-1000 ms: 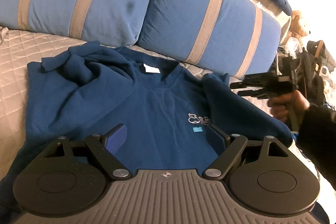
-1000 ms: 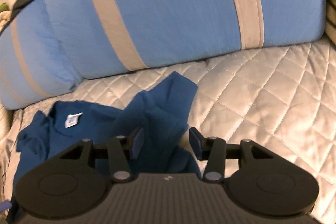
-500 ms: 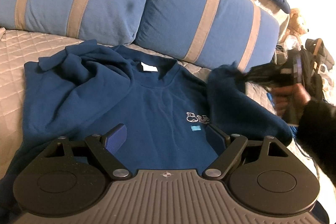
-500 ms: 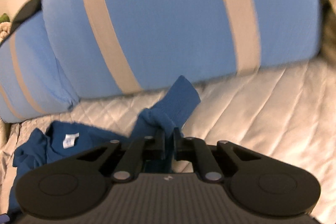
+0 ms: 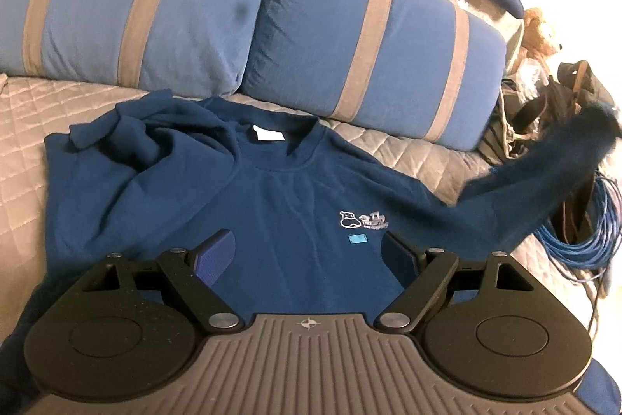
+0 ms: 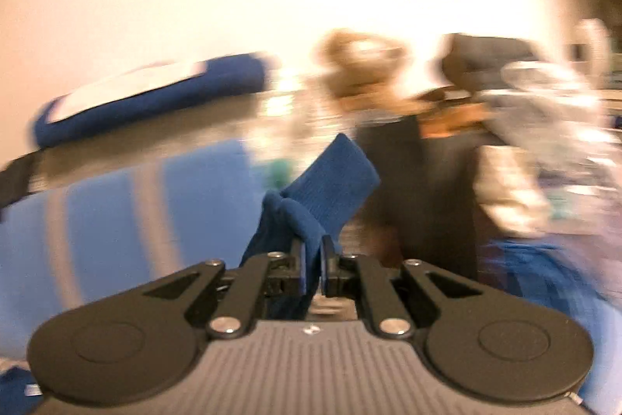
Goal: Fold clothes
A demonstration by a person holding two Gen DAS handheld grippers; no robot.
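Observation:
A dark blue sweatshirt (image 5: 272, 205) lies face up on the quilted bed, collar toward the pillows, with a small white logo on the chest. Its left sleeve (image 5: 128, 131) is bunched over the shoulder. My left gripper (image 5: 311, 251) is open and hovers over the sweatshirt's lower chest, holding nothing. My right gripper (image 6: 311, 259) is shut on the cuff (image 6: 330, 181) of the other sleeve. That sleeve (image 5: 544, 181) is stretched out and lifted to the right past the bed edge. The right wrist view is motion-blurred.
Two blue pillows with grey stripes (image 5: 369, 37) stand behind the sweatshirt on the grey quilted cover (image 5: 23, 127). Beyond the right bed edge are coiled blue cable (image 5: 583, 244), dark bags (image 5: 559, 96) and a teddy bear (image 5: 540, 30).
My right gripper shut on the right sleeve's cuff, then swung it up and out to the right, stretching the sleeve straight. My left gripper stayed open and nearly still.

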